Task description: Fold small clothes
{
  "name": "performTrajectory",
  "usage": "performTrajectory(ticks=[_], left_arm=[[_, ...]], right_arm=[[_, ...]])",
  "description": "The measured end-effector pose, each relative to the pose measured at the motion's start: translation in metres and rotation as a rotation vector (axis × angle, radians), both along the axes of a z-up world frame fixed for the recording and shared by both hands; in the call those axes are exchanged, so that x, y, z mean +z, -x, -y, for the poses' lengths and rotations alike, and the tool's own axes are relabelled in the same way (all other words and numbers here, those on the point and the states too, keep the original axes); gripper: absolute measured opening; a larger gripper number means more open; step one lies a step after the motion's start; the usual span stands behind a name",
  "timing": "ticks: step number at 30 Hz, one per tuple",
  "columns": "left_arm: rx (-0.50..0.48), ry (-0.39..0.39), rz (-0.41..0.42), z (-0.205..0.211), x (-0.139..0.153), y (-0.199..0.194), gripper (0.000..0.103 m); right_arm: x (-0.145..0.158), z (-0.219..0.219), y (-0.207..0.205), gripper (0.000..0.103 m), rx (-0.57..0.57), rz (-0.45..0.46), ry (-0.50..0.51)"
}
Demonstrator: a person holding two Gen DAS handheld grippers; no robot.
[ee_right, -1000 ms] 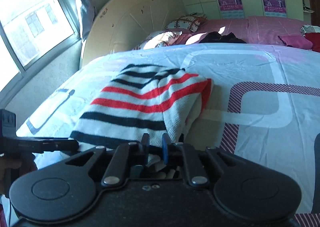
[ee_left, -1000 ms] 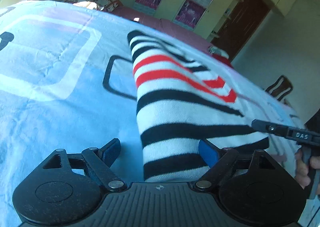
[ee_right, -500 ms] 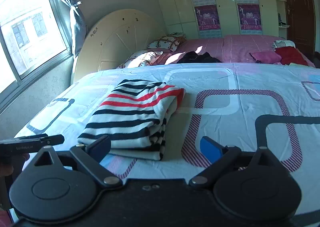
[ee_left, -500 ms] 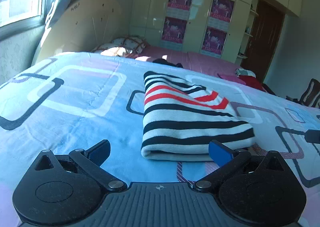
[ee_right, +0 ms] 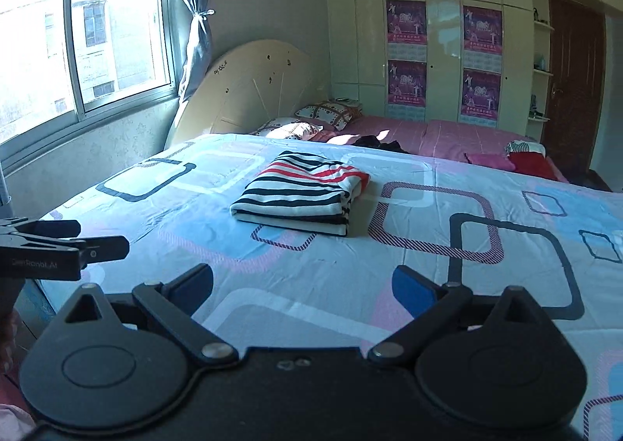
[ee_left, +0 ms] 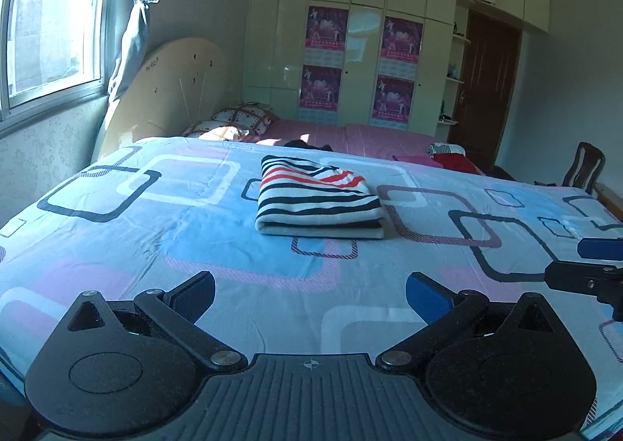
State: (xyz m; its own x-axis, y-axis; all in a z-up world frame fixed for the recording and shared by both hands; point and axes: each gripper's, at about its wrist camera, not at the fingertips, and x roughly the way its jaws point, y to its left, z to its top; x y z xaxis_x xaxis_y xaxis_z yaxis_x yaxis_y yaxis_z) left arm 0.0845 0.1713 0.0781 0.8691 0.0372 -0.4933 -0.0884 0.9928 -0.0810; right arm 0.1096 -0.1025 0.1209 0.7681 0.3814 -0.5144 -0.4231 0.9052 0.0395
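A small white garment with black and red stripes lies folded into a neat rectangle on the bed's patterned sheet; it also shows in the right wrist view. My left gripper is open and empty, well back from the garment. My right gripper is open and empty, also well back. The right gripper's tip shows at the right edge of the left wrist view. The left gripper shows at the left edge of the right wrist view.
A second bed with a pink sheet lies beyond, with dark clothes, pink and red folded clothes and pillows. A headboard, window, wardrobe, door and chair stand around.
My right gripper let go of the garment and opened. Both grippers pulled back and up, away from the folded garment, which stays flat on the bed.
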Motion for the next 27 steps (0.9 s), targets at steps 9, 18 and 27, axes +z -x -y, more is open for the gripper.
performTrajectory(ticks=[9,18,27], left_arm=[[0.017,0.006,0.048,0.003,0.022,0.045,0.103],[-0.008,0.0,0.082,0.017,0.034,0.046,0.103],[-0.02,-0.009,0.099,0.025,0.042,0.044,0.103]], right_arm=[[0.011,-0.002,0.026,0.095,-0.027,0.019,0.009],[0.021,0.005,0.032,0.096,-0.038,0.059,-0.003],[0.026,0.01,0.031,0.096,-0.05,0.068,-0.013]])
